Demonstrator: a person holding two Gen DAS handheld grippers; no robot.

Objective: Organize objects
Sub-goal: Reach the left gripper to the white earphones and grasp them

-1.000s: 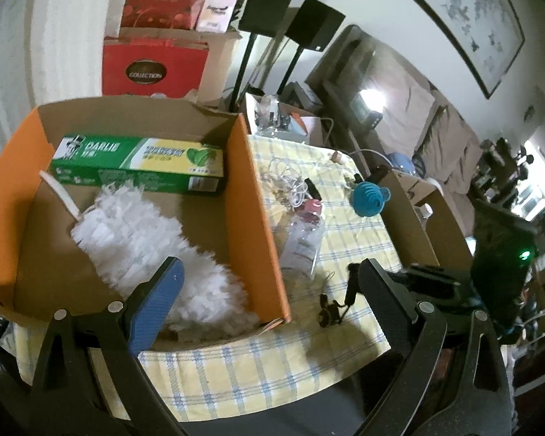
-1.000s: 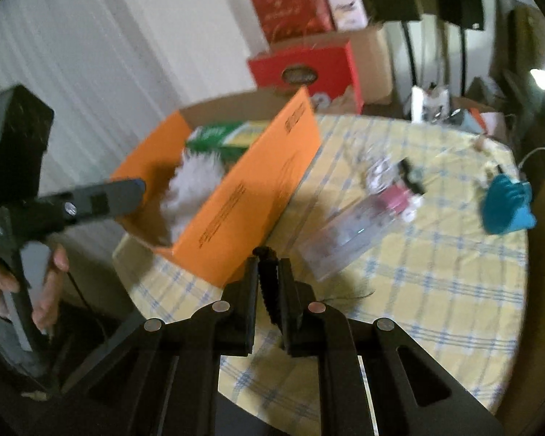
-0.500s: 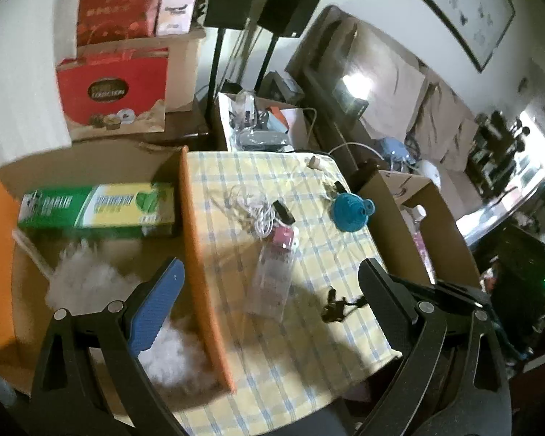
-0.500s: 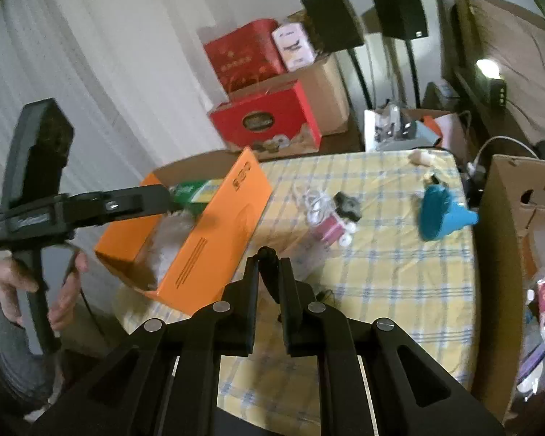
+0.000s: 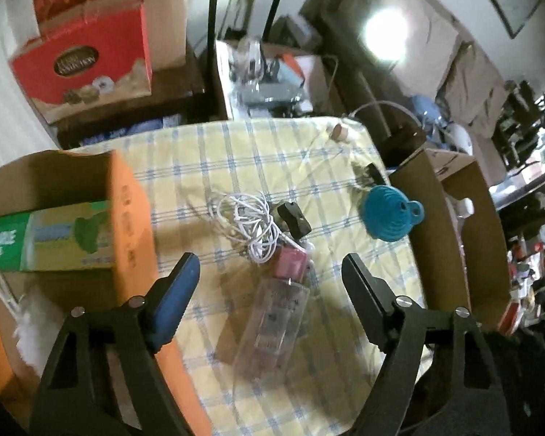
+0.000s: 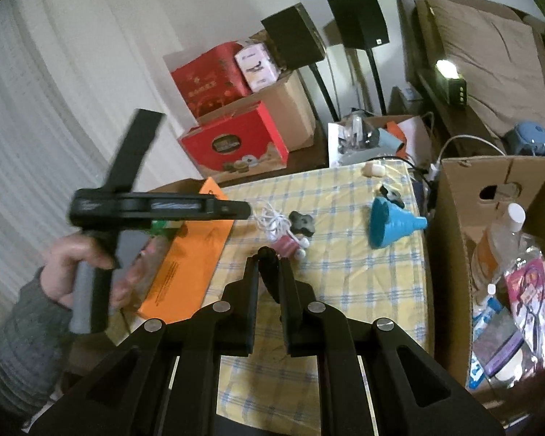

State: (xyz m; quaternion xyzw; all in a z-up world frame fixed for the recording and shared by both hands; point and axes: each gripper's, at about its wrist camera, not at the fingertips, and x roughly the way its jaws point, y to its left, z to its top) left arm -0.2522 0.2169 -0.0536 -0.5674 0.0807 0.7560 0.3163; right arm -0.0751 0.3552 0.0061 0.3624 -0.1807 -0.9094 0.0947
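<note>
A clear plastic bottle (image 5: 276, 323) with a pink cap (image 5: 290, 263) lies on the checked tablecloth (image 5: 309, 167). My left gripper (image 5: 270, 274) hangs over it with its jaws closing. The bottle sits between the fingers, and the pads stand clear of it. Just beyond the cap are a tangled white cable (image 5: 247, 218) and a small black object (image 5: 294, 216), and further right lies a blue funnel (image 5: 388, 214). My right gripper (image 6: 269, 254) is shut above the table's near side, nothing seen in it, and covers the bottle's body. The pink cap (image 6: 287, 245) shows just past its tips.
An orange cardboard box (image 5: 127, 225) on the left holds a green toothpaste carton (image 5: 47, 239) and a white duster (image 5: 29, 312). A brown box (image 6: 490, 189) with bottles and packets stands off the table's right edge. A hand (image 6: 87, 265) holds the left gripper's handle. Red gift boxes (image 6: 236, 145) sit behind.
The left gripper has swung right from over the orange box to over the bottle, and its jaws have narrowed. The right gripper has drawn back and up, still shut.
</note>
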